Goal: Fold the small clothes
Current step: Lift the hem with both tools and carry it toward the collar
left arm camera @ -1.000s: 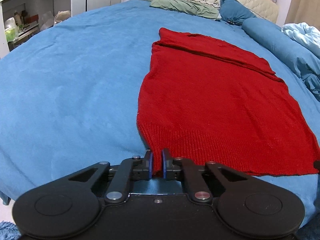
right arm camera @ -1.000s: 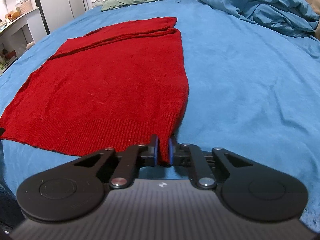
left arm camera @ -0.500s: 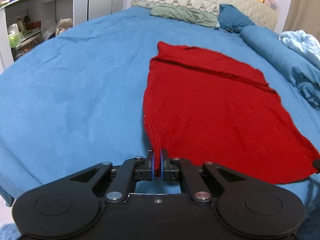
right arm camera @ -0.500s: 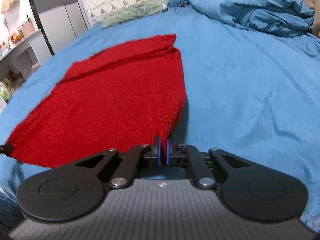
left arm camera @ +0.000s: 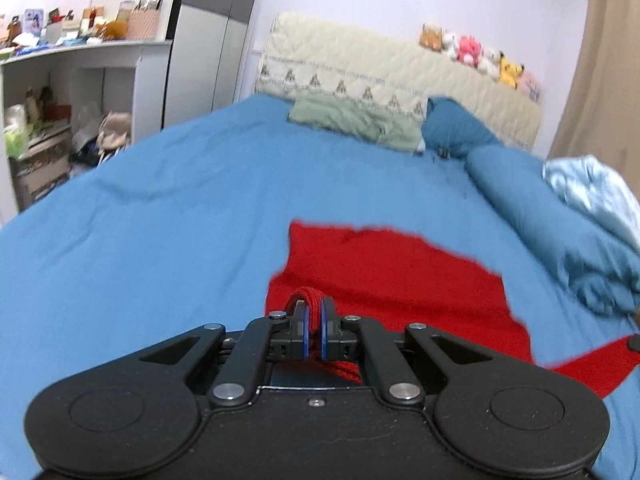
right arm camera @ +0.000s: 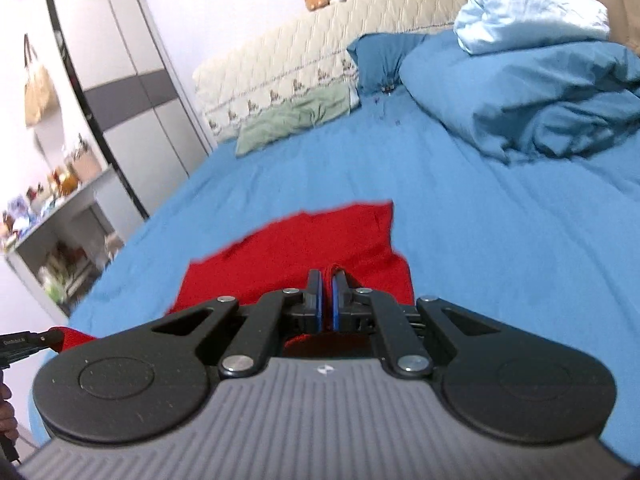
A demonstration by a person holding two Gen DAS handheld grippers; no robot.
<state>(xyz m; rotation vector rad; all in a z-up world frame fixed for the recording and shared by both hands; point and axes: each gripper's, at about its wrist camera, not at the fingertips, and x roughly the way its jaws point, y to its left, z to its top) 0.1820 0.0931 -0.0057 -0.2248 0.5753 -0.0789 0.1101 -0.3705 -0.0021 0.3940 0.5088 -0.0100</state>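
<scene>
left gripper (left arm camera: 314, 322) pressed together on a bunched fold of the red knit garment (left arm camera: 384, 276); knit loops up over the blue pads (left arm camera: 306, 332) and fills the narrow gap between them. right gripper (right arm camera: 326, 300) likewise clamped on the opposite corner of the same garment (right arm camera: 320, 240), a strip of red knit sandwiched between its blue pads (right arm camera: 316, 306).

garment position: near edge held off the blue bed sheet (left arm camera: 140, 240) at both corners, the rest trailing away and down onto the sheet toward the headboard (left arm camera: 380, 76). in the left wrist view a red strip runs to the right edge of frame, where a dark tip of the other gripper just shows. in the right wrist view the left gripper's black tip appears at the left edge, holding red fabric, with part of a hand below it at the frame edge.

surroundings: green pillow (left arm camera: 352, 120) and dark blue pillow (left arm camera: 456, 128) at the head of the bed, plush toys (left arm camera: 476, 54) along the top of the headboard, rumpled blue duvet (right arm camera: 532, 96) with a pale blue blanket (right arm camera: 532, 12) on top of it, to the right. wardrobe (right arm camera: 120, 92) and cluttered shelf unit (left arm camera: 60, 112) to the left. both views somewhat motion-blurred.
</scene>
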